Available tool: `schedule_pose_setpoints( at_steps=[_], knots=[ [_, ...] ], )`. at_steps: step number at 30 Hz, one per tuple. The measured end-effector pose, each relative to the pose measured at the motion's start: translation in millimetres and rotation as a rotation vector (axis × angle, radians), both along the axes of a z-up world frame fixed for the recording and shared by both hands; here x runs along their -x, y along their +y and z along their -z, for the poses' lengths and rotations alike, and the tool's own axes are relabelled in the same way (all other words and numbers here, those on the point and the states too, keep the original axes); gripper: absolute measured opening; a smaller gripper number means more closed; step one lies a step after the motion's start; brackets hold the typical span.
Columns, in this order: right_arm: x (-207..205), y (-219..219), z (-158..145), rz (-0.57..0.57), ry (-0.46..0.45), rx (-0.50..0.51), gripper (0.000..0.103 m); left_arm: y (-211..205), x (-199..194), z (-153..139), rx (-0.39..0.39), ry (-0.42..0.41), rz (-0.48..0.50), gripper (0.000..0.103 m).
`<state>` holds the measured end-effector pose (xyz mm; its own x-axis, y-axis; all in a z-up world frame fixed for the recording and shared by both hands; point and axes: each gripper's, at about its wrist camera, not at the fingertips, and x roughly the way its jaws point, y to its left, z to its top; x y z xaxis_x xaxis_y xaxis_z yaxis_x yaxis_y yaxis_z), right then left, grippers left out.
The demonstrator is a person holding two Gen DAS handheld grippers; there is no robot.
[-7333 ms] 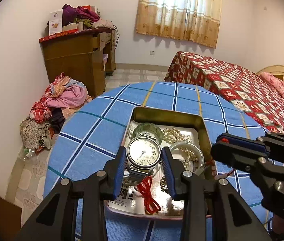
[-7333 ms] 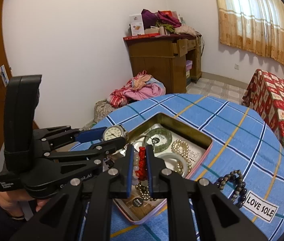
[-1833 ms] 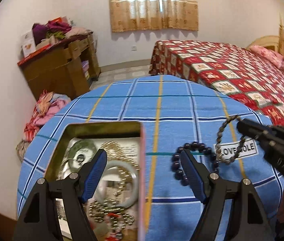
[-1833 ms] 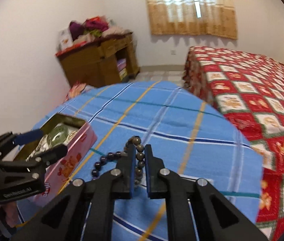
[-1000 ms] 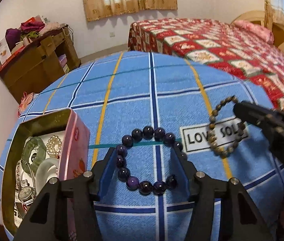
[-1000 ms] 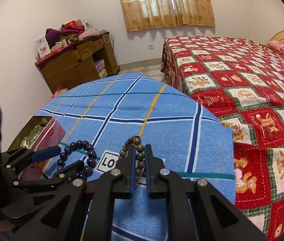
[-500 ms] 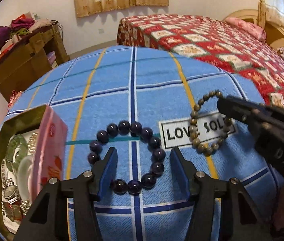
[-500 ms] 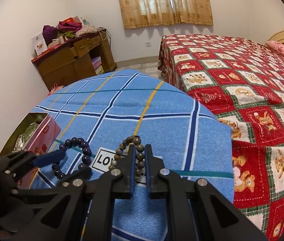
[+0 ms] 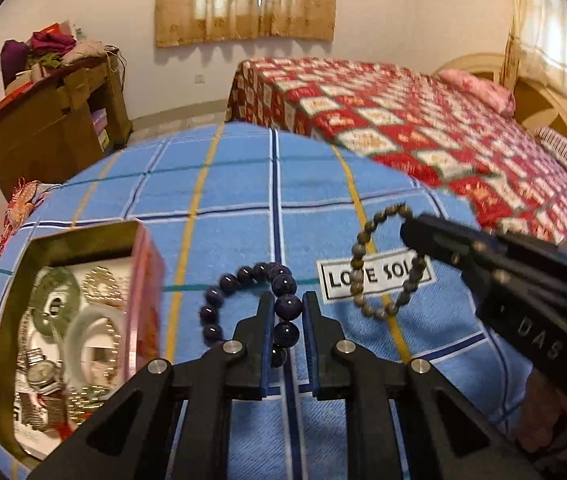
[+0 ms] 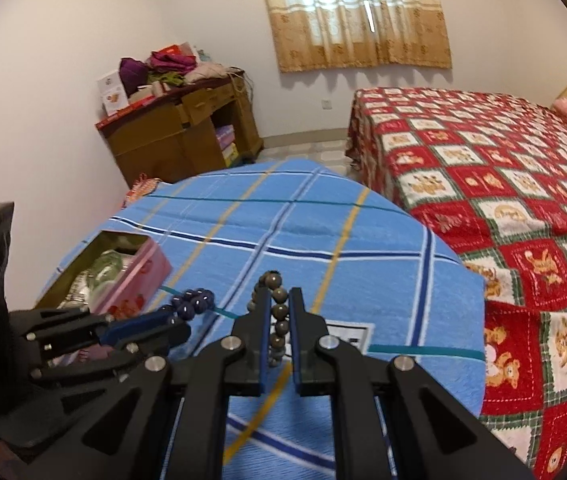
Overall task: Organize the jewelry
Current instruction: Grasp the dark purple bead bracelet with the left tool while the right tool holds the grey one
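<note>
1. My left gripper (image 9: pixel 286 307) is clenched on the dark purple bead bracelet (image 9: pixel 252 305), pinching a bead on its right side; the rest of the loop curves away to the left, and I cannot tell whether it rests on the blue plaid cloth (image 9: pixel 235 184) or hangs just clear of it.
2. My right gripper (image 10: pixel 280 309) is clamped on the brown-grey bead bracelet (image 10: pixel 274 320); in the left wrist view that loop (image 9: pixel 387 262) hangs from the fingertips in front of the white "LOVE SOLE" label (image 9: pixel 375 278) sewn on the cloth.
3. The two bracelets are near each other but apart, purple on the left, brown on the right.
4. At the left edge of the desk stands the open pink tin (image 9: pixel 139 304); inside I see a green jade ring (image 9: pixel 56 300), a pale bangle (image 9: pixel 91 344), pearl strands (image 9: pixel 101 280) and a watch (image 9: pixel 41 376).
5. Far right lies a bed with a red patterned quilt (image 10: pixel 523 184); far left, a wooden cabinet (image 10: pixel 191 136) piled with clothes.
</note>
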<state>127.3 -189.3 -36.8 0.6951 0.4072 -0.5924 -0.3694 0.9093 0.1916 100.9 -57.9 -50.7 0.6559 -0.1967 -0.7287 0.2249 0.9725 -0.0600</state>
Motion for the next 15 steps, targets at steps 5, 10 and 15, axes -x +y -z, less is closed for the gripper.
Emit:
schedule_pose_setpoints(
  at_steps=[5, 10, 15],
  knots=[
    [11, 11, -11, -0.032, -0.025, 0.004, 0.011, 12, 8, -14, 0.032, -0.032, -0.014, 0.014],
    [22, 20, -23, -0.058, -0.052, 0.006, 0.011, 23, 20, -29, 0.056, -0.07, -0.029, 0.013],
    [29, 29, -32, -0.081, -0.076, 0.008, 0.011, 36, 34, -47, 0.072, -0.123, -0.05, 0.013]
  ],
)
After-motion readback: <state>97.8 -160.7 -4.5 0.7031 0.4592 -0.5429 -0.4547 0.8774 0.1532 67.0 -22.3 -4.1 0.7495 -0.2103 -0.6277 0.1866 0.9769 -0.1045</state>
